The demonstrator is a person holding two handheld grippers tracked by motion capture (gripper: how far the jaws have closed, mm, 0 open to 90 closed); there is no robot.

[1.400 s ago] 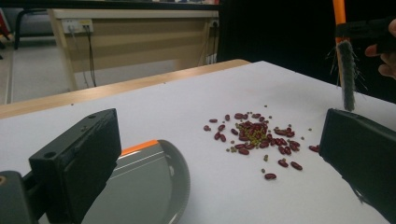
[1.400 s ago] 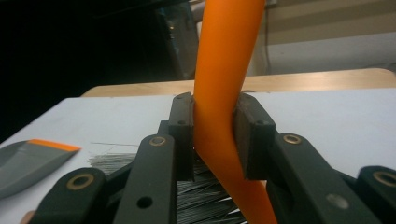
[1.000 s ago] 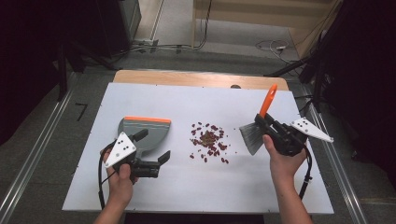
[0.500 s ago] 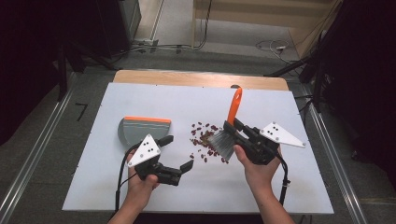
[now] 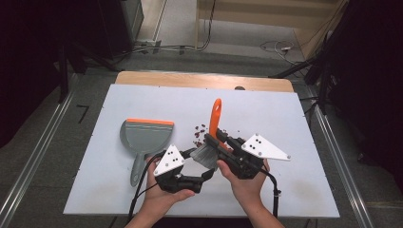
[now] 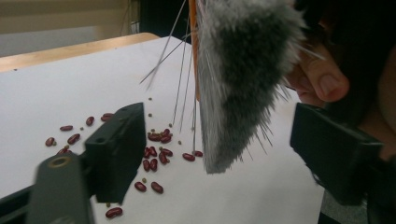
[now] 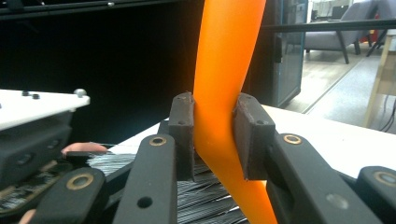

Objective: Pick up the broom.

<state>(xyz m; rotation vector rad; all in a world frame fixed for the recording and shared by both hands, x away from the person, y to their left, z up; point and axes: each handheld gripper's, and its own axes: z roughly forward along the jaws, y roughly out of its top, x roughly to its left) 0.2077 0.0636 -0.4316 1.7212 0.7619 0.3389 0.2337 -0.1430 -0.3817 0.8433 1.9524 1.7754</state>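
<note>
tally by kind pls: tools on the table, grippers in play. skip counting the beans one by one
Brush, orange handle, grey bristles: 1
Dustpan, grey with orange edge: 1
Grippers: 2, left gripper and right gripper
Bean scatter, dark red, one patch: 1
Total: 5

Plenty of bare white table [image 5: 304,123] on the right half and along the far edge, so a hand could swing through there easily. The middle is cramped: the left gripper [image 5: 202,176] and right gripper [image 5: 215,141] sit almost touching near the front edge, with the brush [image 5: 209,147] between them and the scattered beans [image 5: 199,135] just beyond. The grey dustpan [image 5: 145,137] blocks the left-centre. In the left gripper view, the bristles [image 6: 238,84] hang right in the gap between its jaws.
</note>
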